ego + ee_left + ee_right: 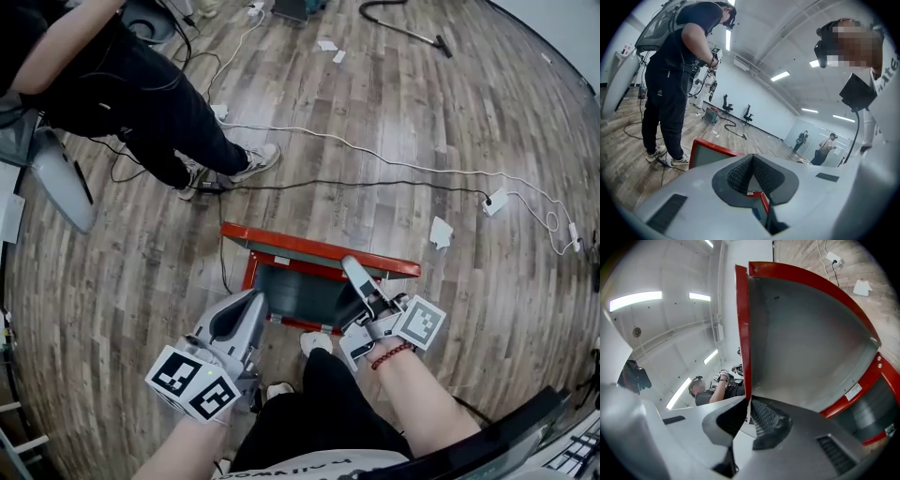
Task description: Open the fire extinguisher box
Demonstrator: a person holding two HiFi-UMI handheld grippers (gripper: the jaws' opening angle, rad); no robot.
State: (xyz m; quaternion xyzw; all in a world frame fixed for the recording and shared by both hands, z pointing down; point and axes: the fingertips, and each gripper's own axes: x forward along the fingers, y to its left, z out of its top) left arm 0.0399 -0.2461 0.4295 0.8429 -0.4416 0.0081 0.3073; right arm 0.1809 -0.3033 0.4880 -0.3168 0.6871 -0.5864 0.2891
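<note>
The red fire extinguisher box (251, 272) lies on the wood floor in the head view, its door (319, 251) swung up so that the grey inner face shows. My right gripper (356, 274) sits at the door's right part. In the right gripper view the door's thin red edge (743, 333) runs down between the pads, and my right gripper (747, 411) is shut on it. My left gripper (246, 317) hovers beside the box's left side. In its own view my left gripper (752, 161) is shut on nothing, with the box's red frame (710, 152) just behind the tips.
A person in black (141, 84) stands just beyond the box on the left. Cables (375, 183) cross the floor behind it, with a power strip (495, 202) and a paper scrap (441, 232) to the right. My own shoes (314, 342) are right in front of the box.
</note>
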